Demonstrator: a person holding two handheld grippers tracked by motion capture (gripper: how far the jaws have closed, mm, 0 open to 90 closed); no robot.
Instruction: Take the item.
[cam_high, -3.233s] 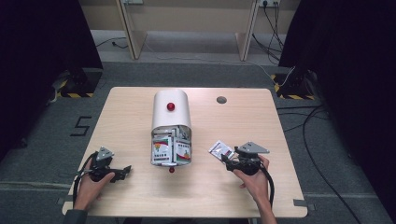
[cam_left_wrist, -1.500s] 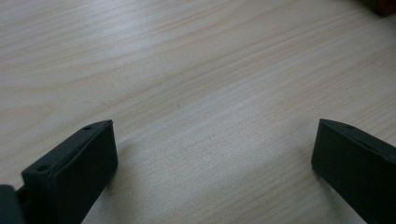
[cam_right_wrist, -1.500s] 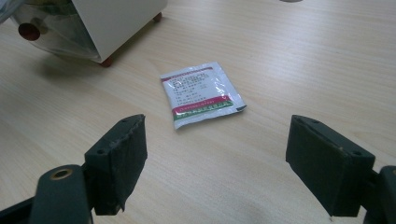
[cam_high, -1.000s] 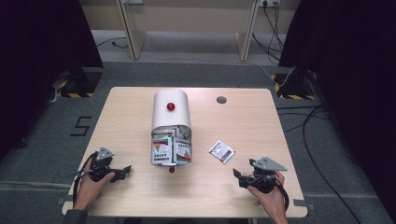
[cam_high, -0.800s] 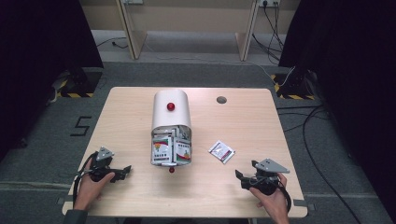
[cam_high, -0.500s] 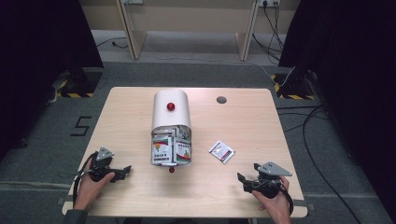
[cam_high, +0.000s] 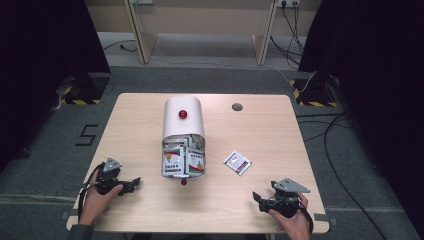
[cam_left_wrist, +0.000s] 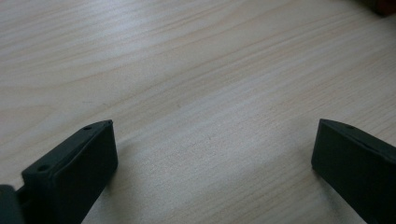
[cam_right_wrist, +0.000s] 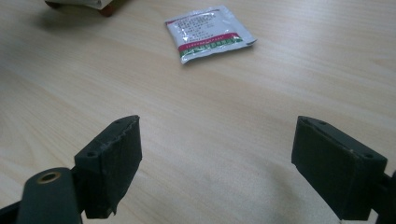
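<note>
right gripper sits low near the front right edge of the light wooden table, held in the person's right hand. its black jaws stand wide apart, just been opening further, only bare wood between them in the right gripper view. small white foil sachet with red and green print lies flat on the table, well apart from the right gripper, ahead of it and toward the table's middle. in the right gripper view the sachet lies beyond the jaws, not touching them.

left gripper rests near the front left edge, in the left hand, pointing toward the table's centre. jaws apart, nothing between them, bare wood in the left gripper view.

white round-topped dispenser box with a red knob lies mid-table. its open front end holds more printed sachets, packed upright. a small red ball sits on the table just in front of that opening. grey round grommet in the table near the far edge, right of the box.
</note>
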